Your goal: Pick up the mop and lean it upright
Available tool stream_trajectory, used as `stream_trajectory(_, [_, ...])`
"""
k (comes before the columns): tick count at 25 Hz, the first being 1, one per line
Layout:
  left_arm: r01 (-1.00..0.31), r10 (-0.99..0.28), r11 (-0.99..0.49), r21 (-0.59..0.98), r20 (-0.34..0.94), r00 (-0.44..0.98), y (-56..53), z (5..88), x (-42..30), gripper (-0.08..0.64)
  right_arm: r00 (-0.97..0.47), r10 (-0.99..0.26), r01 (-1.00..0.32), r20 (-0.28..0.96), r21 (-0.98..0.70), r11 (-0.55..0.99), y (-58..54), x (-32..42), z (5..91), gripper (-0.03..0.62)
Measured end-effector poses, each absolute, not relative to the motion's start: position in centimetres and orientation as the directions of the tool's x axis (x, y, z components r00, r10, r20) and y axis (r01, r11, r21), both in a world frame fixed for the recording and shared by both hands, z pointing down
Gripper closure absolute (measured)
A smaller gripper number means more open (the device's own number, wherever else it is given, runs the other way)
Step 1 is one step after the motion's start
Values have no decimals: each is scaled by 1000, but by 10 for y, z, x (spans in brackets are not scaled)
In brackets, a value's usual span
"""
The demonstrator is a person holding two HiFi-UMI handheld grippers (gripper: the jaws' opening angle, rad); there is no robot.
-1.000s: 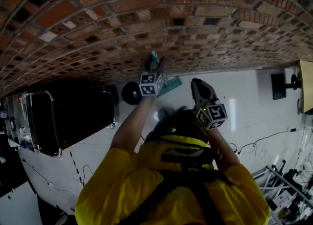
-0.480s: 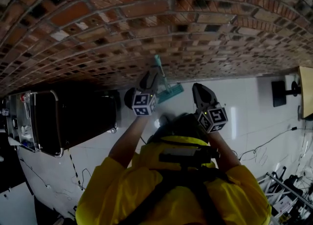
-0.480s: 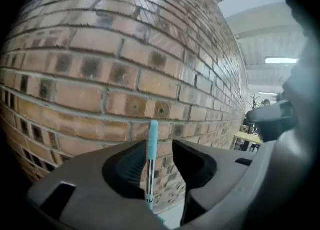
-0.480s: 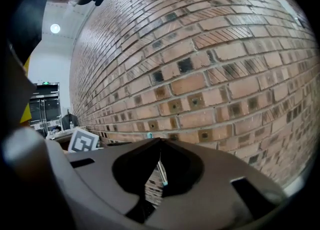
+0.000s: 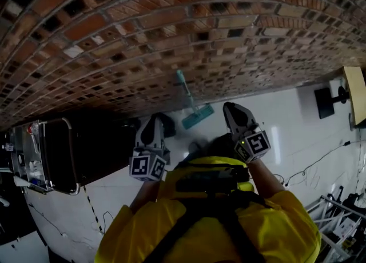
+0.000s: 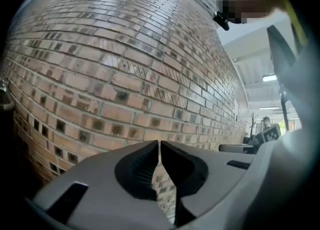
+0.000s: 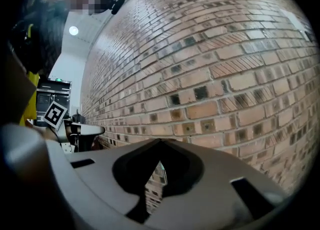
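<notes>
Mop [image 5: 189,99] leans upright against the brick wall [image 5: 171,27]. Its flat teal head [image 5: 198,116] sits on the white floor [image 5: 297,124] at the foot of the wall. Its teal handle [image 5: 184,87] runs up and away from the head, its long axis close to vertical and its top against the bricks. Neither tong touches it. The left gripper [image 5: 154,121] is nearer and to the left of the mop; its jaws have just been closing and now meet with nothing between them. The right gripper [image 5: 231,108], to the mop's right, is pinched together and empty as well. A black cabinet [image 5: 86,142] stands far left by the wall, and cables [image 5: 309,167] trail across the floor on the right.
</notes>
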State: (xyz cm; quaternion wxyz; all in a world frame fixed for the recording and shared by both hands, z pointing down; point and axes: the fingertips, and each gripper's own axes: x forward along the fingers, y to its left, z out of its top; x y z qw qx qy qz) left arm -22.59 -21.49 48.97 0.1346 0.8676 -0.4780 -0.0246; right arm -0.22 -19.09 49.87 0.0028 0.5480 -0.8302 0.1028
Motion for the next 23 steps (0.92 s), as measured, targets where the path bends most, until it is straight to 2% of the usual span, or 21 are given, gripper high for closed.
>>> stream_trajectory(7, [-853, -858, -454, 257, 130, 496, -208, 508, -247, 541, -353, -930, -929, 103, -159, 335, -169, -2, 490, 586])
stream_trajectory(12, [-823, -827, -503, 262, 132, 547, -200, 513, -236, 541, -344, -932, -932, 117, -162, 324, -163, 0, 493, 586])
stream_trajectory(23, [-837, -831, -467, 285, 182, 525, -194, 531, -250, 541, -344, -930, -929, 128, -191, 317, -166, -10, 499, 586])
